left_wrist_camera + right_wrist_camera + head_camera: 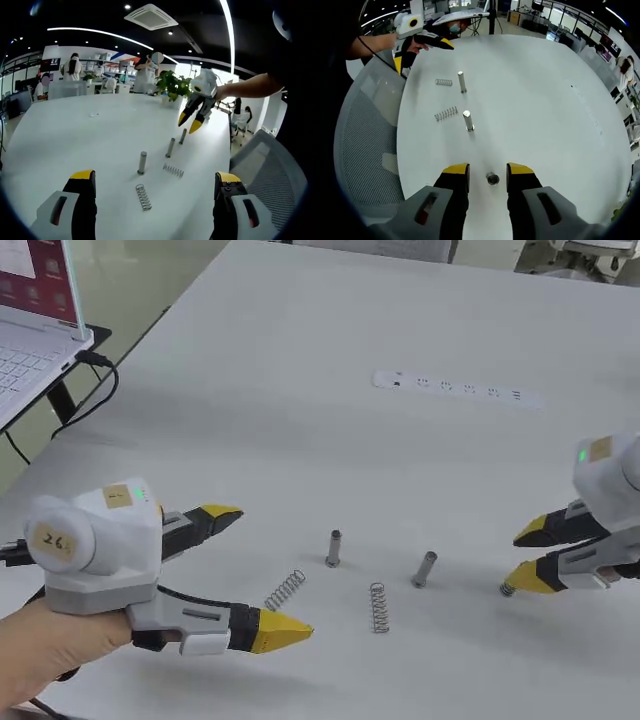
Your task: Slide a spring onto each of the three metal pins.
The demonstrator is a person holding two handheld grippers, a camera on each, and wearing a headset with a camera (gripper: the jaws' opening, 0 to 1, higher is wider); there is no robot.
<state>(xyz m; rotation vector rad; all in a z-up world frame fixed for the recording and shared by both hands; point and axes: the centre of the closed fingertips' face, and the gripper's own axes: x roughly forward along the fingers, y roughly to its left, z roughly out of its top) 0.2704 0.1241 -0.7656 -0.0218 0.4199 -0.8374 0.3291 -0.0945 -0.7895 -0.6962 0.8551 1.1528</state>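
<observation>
The left gripper [252, 570] is held with fingers spread wide, and nothing is gripped. On the table [300, 390] a thin, loose first spring [285, 590] lies slanted beside a bare, upright first pin [334, 548]. A second spring [378, 607] lies loose before a bare second pin [424, 568]. The third pin [507, 589] seems already sleeved in coil. It is framed, untouched, by the narrowly parted fingers of the right gripper [527, 555]. Two pins are judged left.

Left claw [268, 570], right claw [514, 560]: white/grey bodies, blk jaws w/ yellow tips.
</observation>
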